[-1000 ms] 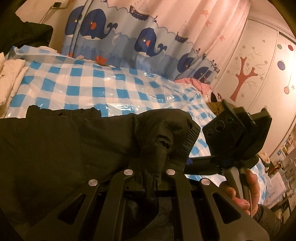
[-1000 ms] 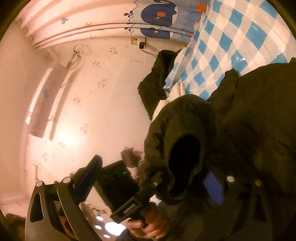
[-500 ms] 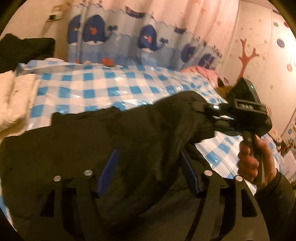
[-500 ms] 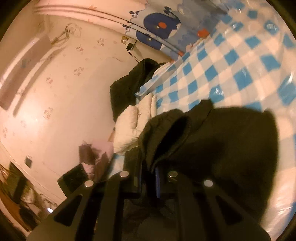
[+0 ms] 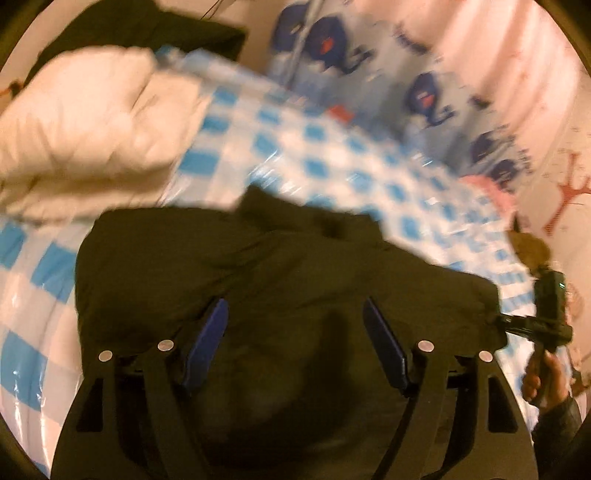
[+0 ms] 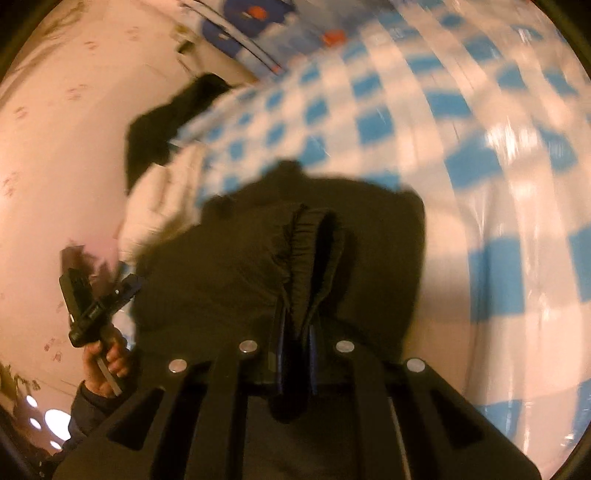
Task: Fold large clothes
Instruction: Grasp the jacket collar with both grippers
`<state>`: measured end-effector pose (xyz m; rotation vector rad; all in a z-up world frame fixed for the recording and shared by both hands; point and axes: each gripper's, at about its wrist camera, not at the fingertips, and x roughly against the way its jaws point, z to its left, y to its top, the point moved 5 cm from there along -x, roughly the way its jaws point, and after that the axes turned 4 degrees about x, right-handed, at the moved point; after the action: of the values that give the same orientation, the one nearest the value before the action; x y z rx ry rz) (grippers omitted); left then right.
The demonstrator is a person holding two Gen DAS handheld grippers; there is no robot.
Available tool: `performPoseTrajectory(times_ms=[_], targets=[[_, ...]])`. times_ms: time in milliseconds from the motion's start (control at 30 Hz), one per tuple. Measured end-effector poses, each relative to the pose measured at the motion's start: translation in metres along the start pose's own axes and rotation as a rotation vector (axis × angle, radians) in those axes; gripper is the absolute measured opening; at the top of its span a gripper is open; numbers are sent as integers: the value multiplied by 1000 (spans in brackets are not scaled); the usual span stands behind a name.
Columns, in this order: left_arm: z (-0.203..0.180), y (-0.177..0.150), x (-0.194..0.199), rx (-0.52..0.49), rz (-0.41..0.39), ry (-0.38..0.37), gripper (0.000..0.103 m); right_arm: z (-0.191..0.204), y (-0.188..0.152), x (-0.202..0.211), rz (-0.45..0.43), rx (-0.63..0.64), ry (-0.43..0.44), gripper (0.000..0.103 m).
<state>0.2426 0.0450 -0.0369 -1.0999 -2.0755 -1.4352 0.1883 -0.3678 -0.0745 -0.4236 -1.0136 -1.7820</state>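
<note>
A large dark jacket (image 5: 280, 266) lies spread on the blue-and-white checked sheet (image 5: 332, 155). My left gripper (image 5: 295, 332) hovers over the jacket's middle. Its jaws are opening, and its blue pads (image 5: 207, 343) stand wide apart with only the flat cloth below them, nothing pinched. My right gripper (image 6: 295, 325) is shut on a bunched ribbed edge (image 6: 310, 243) of the jacket (image 6: 229, 280). In the left wrist view the right gripper (image 5: 543, 321) sits at the jacket's right edge, held by a hand (image 5: 546, 380). The right wrist view shows the left gripper (image 6: 92, 299) at the far left.
A white padded garment (image 5: 85, 125) is piled at the sheet's left end, with a black garment (image 5: 147, 26) behind it. A whale-print curtain (image 5: 424, 85) hangs along the far side. Something pink (image 5: 491, 188) lies at the far right. Bare checked sheet (image 6: 498, 184) stretches right of the jacket.
My left gripper let go of the jacket fold, opened wide and swung left over the jacket. My right gripper went from open to shut on the ribbed edge and tipped down.
</note>
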Motion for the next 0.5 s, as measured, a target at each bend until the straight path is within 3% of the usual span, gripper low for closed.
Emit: performPoseTrajectory(times_ms=[200, 267, 333, 367, 433, 500], targets=[[11, -11, -12, -19, 38, 48, 72, -16, -17, -25, 74, -26, -21, 12], [4, -5, 9, -13, 8, 7, 72, -16, -19, -14, 85, -32, -38, 22], [-5, 5, 36, -31, -58, -26, 72, -13, -16, 10, 40, -43, -79, 33], [-8, 11, 45, -50, -83, -27, 72, -3, -10, 31, -33, -7, -154, 37], [-8, 21, 55, -77, -114, -6, 74, 31, 5, 49, -123, 74, -151, 55], [0, 29, 50, -63, -106, 21, 75, 69, 18, 39, -118, 174, -163, 59]])
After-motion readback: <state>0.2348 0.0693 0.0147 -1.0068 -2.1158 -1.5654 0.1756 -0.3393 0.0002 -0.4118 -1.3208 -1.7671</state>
